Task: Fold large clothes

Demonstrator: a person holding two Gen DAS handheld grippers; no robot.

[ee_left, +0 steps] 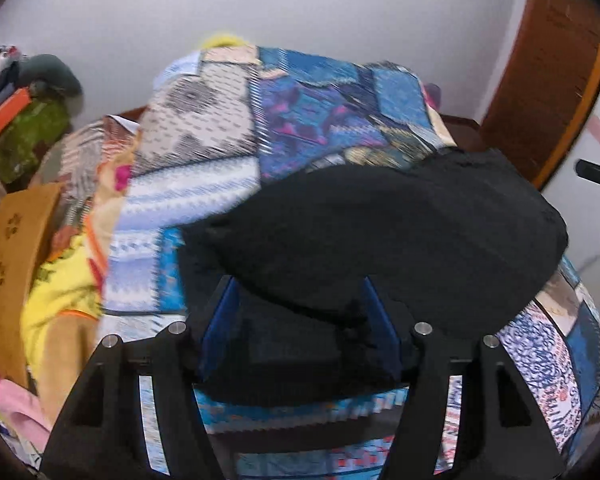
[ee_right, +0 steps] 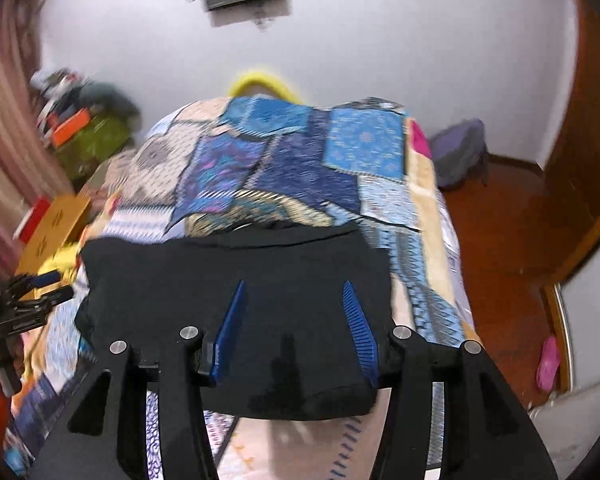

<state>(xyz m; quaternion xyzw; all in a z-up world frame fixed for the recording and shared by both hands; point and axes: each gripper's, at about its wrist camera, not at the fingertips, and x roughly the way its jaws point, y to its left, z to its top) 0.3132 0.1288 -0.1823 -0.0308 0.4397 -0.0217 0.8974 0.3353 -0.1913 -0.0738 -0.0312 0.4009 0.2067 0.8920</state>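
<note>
We see the black garment (ee_left: 380,240) lying folded on the near part of the patchwork bedspread (ee_left: 300,120), under and ahead of both tools. Our left gripper (ee_left: 298,292) has its blue fingers (ee_left: 224,312) spread apart; a fold of the cloth bulges between them, and we cannot tell whether it touches the pads. Our right gripper (ee_right: 296,292) is released too, fingers (ee_right: 356,312) apart above the garment's (ee_right: 236,288) near half, nothing pinched.
</note>
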